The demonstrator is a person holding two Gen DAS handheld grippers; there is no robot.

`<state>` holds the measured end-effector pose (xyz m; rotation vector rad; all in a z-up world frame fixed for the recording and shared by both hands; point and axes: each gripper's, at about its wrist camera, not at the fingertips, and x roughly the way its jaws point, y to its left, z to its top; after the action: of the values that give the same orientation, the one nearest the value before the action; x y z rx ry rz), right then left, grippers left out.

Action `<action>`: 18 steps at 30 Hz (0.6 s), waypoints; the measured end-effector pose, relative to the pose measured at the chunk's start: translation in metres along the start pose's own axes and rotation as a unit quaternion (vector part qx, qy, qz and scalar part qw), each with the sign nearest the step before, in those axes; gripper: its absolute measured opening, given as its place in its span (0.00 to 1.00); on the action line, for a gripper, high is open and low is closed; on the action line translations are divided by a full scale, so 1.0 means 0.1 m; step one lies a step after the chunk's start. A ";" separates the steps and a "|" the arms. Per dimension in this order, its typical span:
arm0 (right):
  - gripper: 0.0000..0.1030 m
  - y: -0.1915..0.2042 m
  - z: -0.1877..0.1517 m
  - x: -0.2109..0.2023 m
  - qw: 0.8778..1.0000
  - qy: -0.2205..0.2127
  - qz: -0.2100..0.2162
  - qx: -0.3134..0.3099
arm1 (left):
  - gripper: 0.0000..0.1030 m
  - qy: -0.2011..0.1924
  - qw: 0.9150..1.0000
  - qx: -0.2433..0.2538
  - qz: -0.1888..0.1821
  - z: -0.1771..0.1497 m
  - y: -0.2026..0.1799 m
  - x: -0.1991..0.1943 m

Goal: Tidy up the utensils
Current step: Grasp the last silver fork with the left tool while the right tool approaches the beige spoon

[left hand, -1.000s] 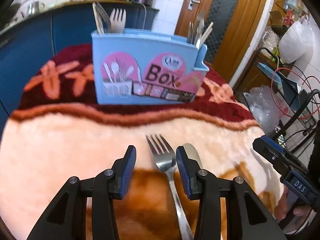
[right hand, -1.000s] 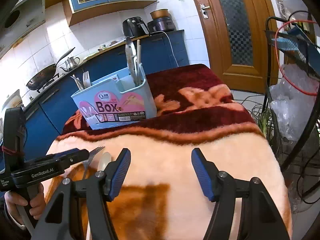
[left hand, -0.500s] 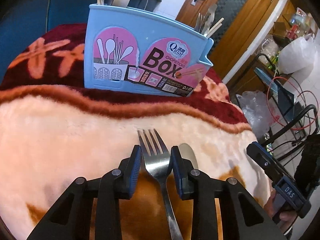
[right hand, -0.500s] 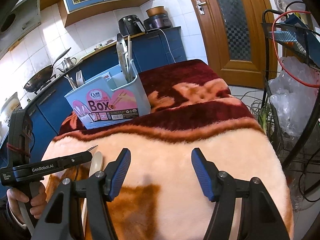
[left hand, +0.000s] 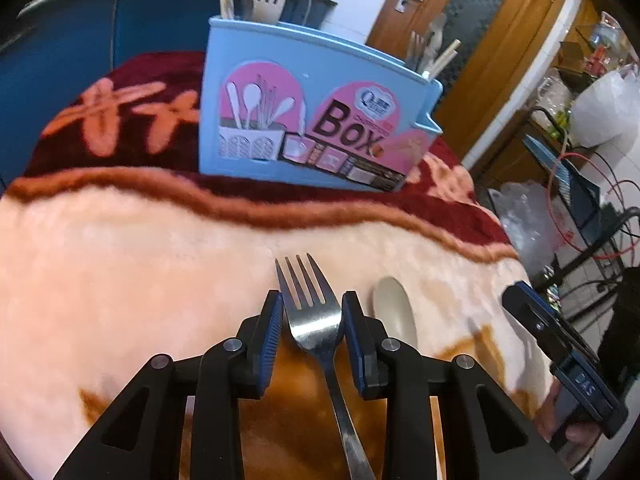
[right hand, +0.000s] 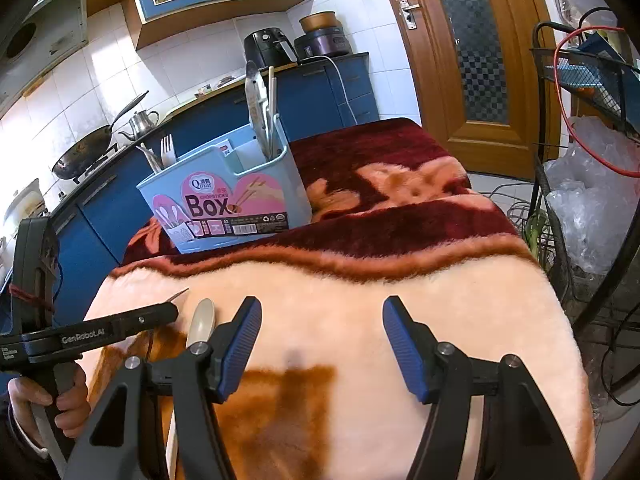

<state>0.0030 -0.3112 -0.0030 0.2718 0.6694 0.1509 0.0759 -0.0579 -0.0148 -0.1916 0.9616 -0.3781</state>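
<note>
A: Left gripper (left hand: 311, 322) has its blue pads pressed on both sides of the metal fork (left hand: 310, 312), right at the base of the tines, prongs pointing toward the blue utensil box (left hand: 312, 120).

B: And the fork's handle runs back between the fingers. Just beside it, to the right, a pale spoon (left hand: 394, 314) lies on the blanket-covered bench (left hand: 140, 260).

A: Over on the right, the right gripper (right hand: 322, 340) hangs wide apart above the blanket, nothing between its pads.

B: The box stands upright farther back on the dark red band, forks poking from its left compartment, chopsticks and other utensils from the right one.
</note>
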 end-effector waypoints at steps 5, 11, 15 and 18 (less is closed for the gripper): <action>0.64 0.00 0.00 -0.01 1.000 -0.002 -0.001 0.003 | 0.30 0.024 0.997 -0.026 -0.067 -0.05 0.07 0.00; 0.64 0.02 -0.02 -0.02 1.000 0.000 0.001 -0.002 | 0.12 0.019 0.993 -0.052 -0.106 -0.02 0.15 0.05; 0.64 0.04 -0.02 -0.03 1.000 0.000 0.001 -0.003 | 0.05 0.030 0.989 -0.064 -0.128 -0.02 0.17 0.12; 0.64 0.05 -0.02 -0.03 1.000 0.003 0.004 -0.003 | 0.05 0.009 0.992 -0.042 -0.117 -0.05 0.11 0.03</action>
<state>-0.0013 -0.3067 -0.0012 0.2692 0.6739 0.1609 0.0761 -0.0490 -0.0232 -0.3810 0.9757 -0.5563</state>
